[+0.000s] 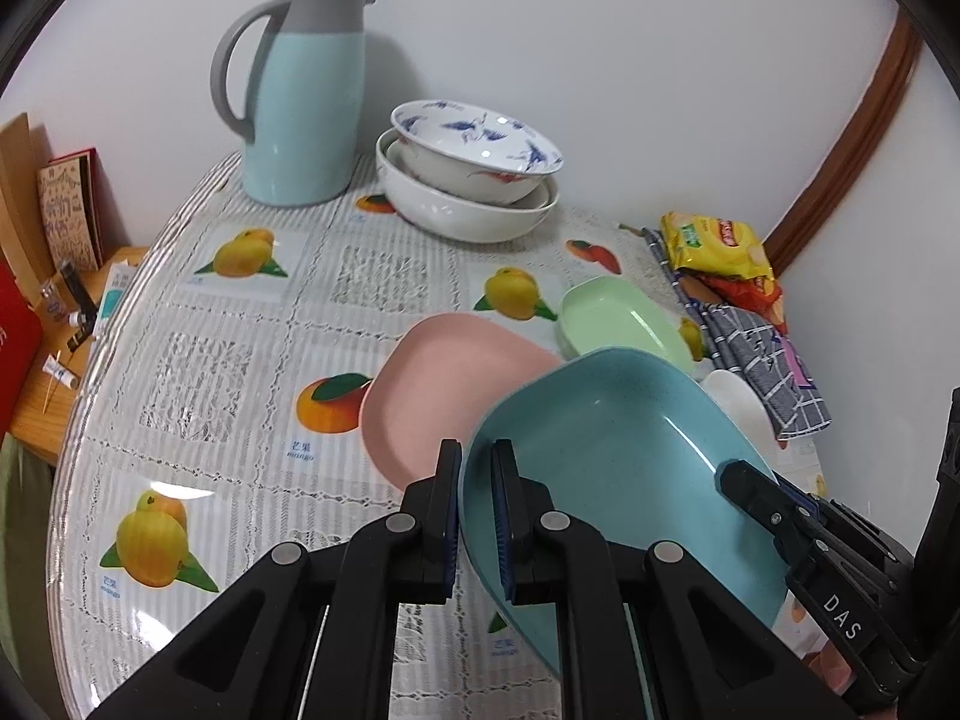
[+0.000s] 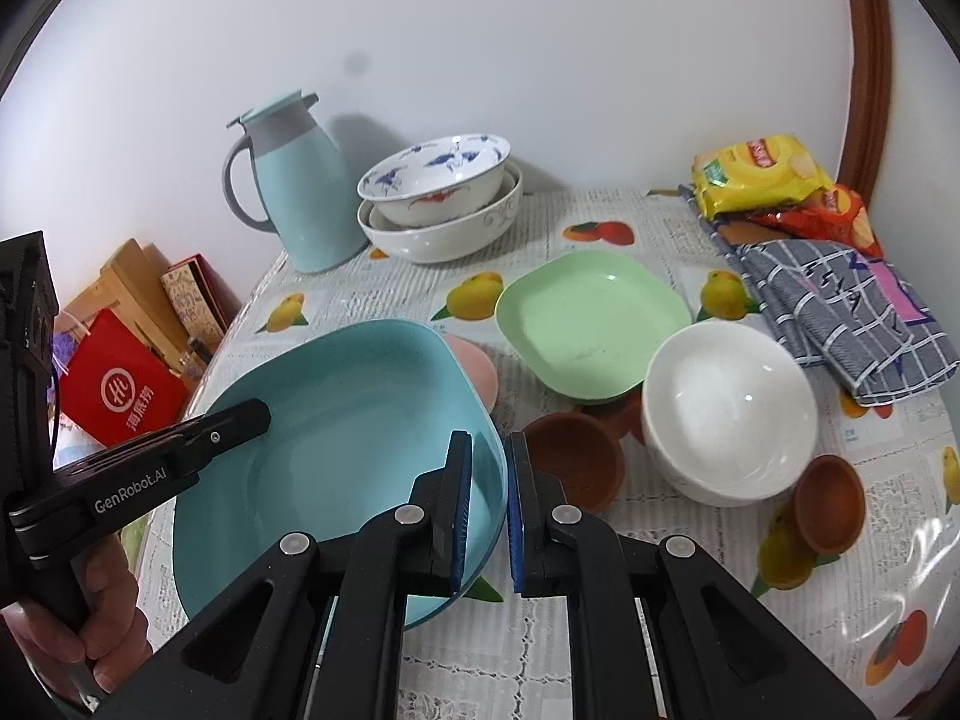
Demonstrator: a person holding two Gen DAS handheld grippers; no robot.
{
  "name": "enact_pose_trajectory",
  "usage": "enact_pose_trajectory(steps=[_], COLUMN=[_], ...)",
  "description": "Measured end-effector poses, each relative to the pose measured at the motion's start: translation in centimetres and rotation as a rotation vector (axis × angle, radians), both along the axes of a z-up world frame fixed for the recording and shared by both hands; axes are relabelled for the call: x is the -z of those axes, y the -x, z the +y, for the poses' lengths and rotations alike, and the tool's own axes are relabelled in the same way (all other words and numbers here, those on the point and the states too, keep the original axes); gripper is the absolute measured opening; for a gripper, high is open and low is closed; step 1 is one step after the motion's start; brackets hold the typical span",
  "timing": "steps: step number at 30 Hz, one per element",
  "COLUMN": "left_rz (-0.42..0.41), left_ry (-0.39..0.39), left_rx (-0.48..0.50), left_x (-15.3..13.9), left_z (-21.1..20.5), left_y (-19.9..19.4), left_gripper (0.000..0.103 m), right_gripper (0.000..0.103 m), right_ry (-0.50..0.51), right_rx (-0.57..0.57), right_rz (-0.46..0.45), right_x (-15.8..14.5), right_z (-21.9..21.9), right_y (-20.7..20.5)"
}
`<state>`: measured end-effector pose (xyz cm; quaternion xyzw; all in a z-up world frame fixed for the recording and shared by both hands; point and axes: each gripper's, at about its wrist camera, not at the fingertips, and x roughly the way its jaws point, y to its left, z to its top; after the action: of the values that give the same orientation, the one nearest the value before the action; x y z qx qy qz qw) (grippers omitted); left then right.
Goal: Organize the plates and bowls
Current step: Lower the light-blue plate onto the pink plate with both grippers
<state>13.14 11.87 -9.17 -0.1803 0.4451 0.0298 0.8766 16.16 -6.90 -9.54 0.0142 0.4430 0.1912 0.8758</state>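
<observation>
Blue plate (image 1: 624, 456) hangs tilted above the tabletop (image 1: 252, 324), the left tool (image 1: 477, 516) clamped on its near rim, the right tool (image 2: 487, 510) closed on the opposite rim. Stacking seems underway: it likely goes on the pink plate (image 1: 432, 384) just beneath, then the green plate (image 2: 591, 324), though contact is unclear.

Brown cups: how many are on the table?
2: one brown cup left of the white bowl, another on its right. More may hide behind the bowl.
</observation>
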Motion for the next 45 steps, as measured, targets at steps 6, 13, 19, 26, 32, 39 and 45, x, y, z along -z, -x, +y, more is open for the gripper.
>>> enact_pose_trajectory(steps=[6, 13, 19, 26, 32, 39, 45], left_rz=[0.040, 0.076, 0.079, 0.079, 0.066, 0.077, 0.101], left_ry=[0.018, 0.026, 0.034, 0.015, 0.009, -0.019, 0.002], left_rx=[-0.015, -0.039, -0.058, -0.060, -0.041, -0.035, -0.028], left_x=[2.0, 4.1, 5.3, 6.0, 6.5, 6.6, 7.2], left_z=[1.2, 2.5, 4.0, 4.2, 4.0, 3.7, 3.9], left_y=[-0.9, -1.7, -2.8, -4.4, -5.4, -5.6, -5.8], left_gripper=[0.010, 0.010, 0.010, 0.010, 0.010, 0.010, 0.010], right_gripper=[0.011, 0.011, 0.011, 0.011, 0.011, 0.011, 0.012], right_ry=[0.012, 0.028, 0.039, 0.068, 0.063, 0.089, 0.103], right_rx=[-0.018, -0.048, -0.086, -0.108, -0.110, -0.129, -0.139], right_rz=[0.041, 0.072, 0.083, 0.087, 0.095, 0.081, 0.076], right_x=[1.9, 4.0, 5.0, 6.2, 6.7, 7.1, 7.4], right_z=[1.1, 2.7, 4.1, 5.2, 5.0, 5.7, 6.0], right_y=[-1.2, -2.9, -4.5, -6.5, -8.0, -9.1, -9.7])
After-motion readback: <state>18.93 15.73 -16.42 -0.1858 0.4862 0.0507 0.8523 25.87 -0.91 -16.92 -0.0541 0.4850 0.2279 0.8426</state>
